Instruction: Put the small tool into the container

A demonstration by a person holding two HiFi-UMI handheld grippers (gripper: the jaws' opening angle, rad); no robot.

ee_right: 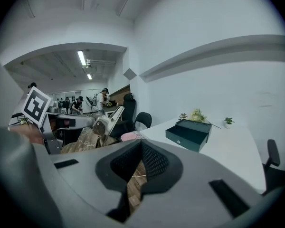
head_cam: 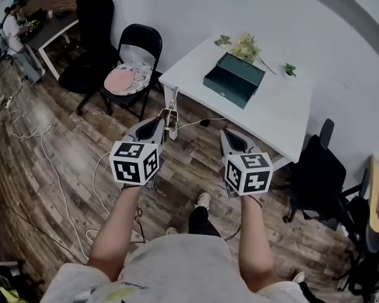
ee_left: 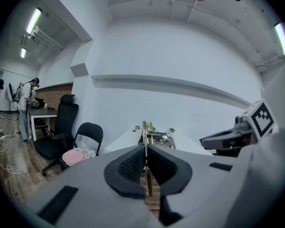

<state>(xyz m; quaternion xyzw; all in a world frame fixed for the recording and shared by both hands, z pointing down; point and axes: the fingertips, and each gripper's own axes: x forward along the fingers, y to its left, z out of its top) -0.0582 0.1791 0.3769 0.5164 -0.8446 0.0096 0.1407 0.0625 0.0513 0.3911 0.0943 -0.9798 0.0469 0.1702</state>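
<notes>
White table (head_cam: pixel 284 115): stands against the wall, well ahead of the person. Wood-plank floor lies between the two.
Black folding chair (head_cam: pixel 139 46): just beside the table's left end, with a pink cushion on the seat. Not part of the job.
Dark green container (head_cam: pixel 234 79): lies on the far part of the table, with a few small plants behind it. It also shows in the right gripper view (ee_right: pixel 189 135). Whether the lid is open I cannot tell from here.
Left gripper (head_cam: pixel 159 128): held out over the floor and aimed roughly at the table. Jaws are pinched together on the small tool, which the left gripper view confirms (ee_left: pixel 145 148).
Right gripper (head_cam: pixel 226 137): level with the left one, a little apart from it. Jaws are closed tip to tip with nothing between them (ee_right: pixel 141 145).
Small tool (head_cam: pixel 172 109): a thin, pale, blade-like piece standing nearly upright out of the left jaws (ee_left: pixel 144 129). It is well apart from the container.
Done: the tool is picked up and carried in hand.
Left: cover the ground to the table, bring the tool over the container, get it inside and release it. If the lid proves shut, the free right gripper looks the likely one to lift it.
Progress estimate: early-middle, with pickup finished and placement not yet begun.
</notes>
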